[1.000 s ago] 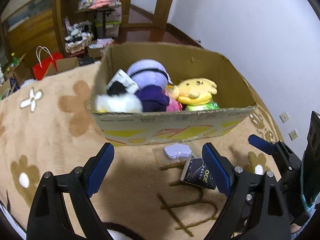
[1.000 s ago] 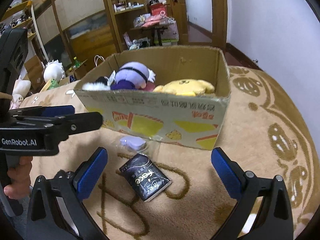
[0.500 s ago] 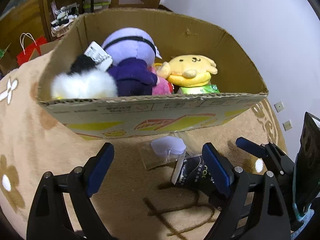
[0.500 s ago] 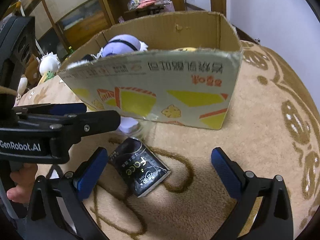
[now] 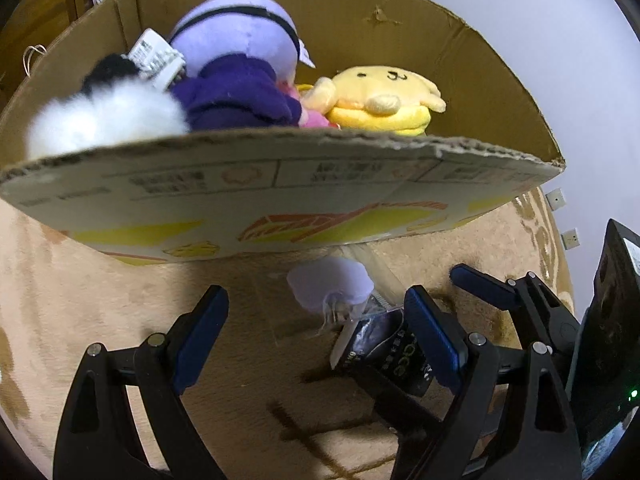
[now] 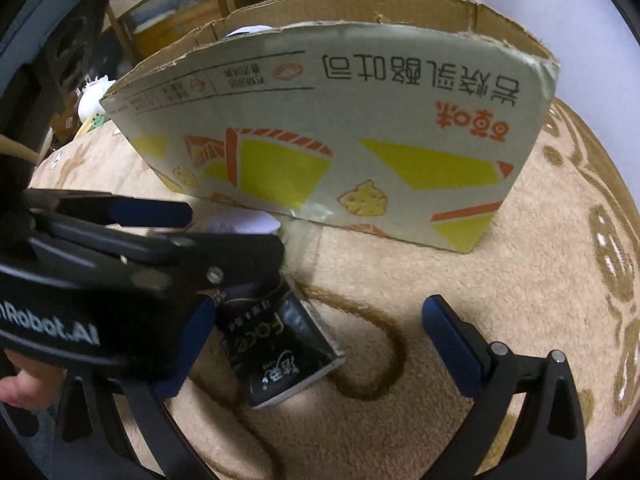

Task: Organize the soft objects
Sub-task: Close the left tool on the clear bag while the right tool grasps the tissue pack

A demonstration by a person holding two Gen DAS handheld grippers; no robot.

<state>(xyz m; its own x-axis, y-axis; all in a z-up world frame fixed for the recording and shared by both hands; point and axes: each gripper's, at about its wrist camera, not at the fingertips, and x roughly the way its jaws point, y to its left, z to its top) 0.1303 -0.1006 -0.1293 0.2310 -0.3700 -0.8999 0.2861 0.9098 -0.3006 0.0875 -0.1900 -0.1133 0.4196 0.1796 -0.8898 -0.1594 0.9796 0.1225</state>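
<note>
1 box, 3 plush toys inside: purple, yellow, white; 1 black packet; 1 lilac pouch.

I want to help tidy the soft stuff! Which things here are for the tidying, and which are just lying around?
For the tidying: cardboard box; yellow plush, purple plush and white fluffy toy already inside; small lilac soft piece and black tissue pack on the rug; both open grippers, left and right.

Lying around: rug; wall sockets.
</note>
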